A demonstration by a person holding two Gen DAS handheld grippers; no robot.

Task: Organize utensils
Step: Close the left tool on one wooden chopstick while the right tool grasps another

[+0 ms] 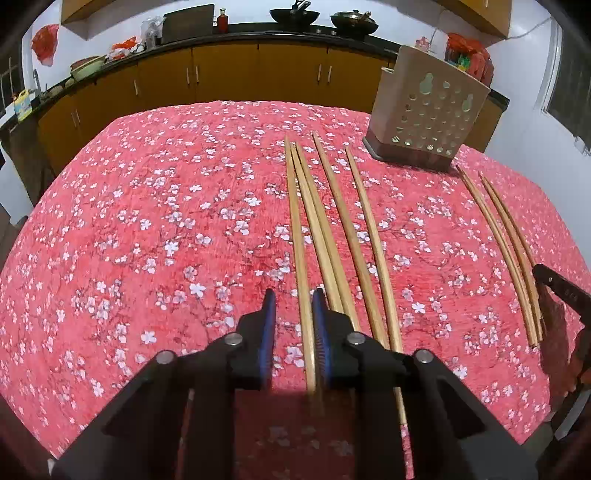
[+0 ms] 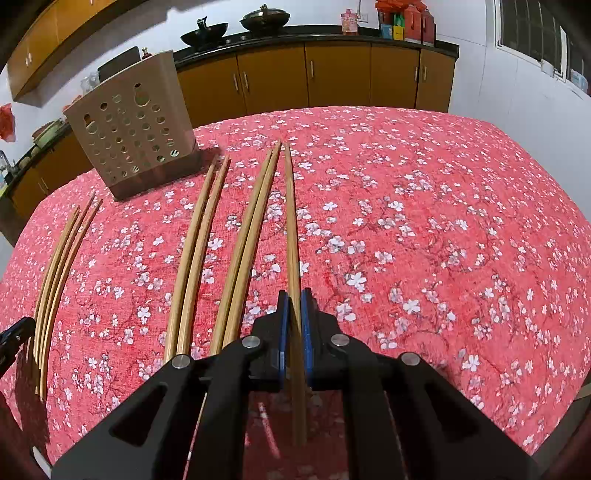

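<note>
Several wooden chopsticks lie lengthwise on the red floral tablecloth (image 1: pixel 147 221). In the left wrist view my left gripper (image 1: pixel 294 295) is open, its jaws either side of the leftmost chopstick (image 1: pixel 299 251), which lies flat against the right pad. In the right wrist view my right gripper (image 2: pixel 291 295) is shut on the rightmost chopstick (image 2: pixel 291 229), whose far tip rests on the cloth. A beige perforated utensil holder (image 1: pixel 424 114) stands upright at the back of the table; it also shows in the right wrist view (image 2: pixel 133 129).
More chopsticks lie in groups between the grippers (image 2: pixel 195 251) (image 2: pixel 247 240) and a far-left bundle (image 2: pixel 55 273). Yellow kitchen cabinets (image 1: pixel 221 77) with woks on the counter (image 1: pixel 295 14) stand behind the table. The cloth (image 2: pixel 443 240) stretches to the right.
</note>
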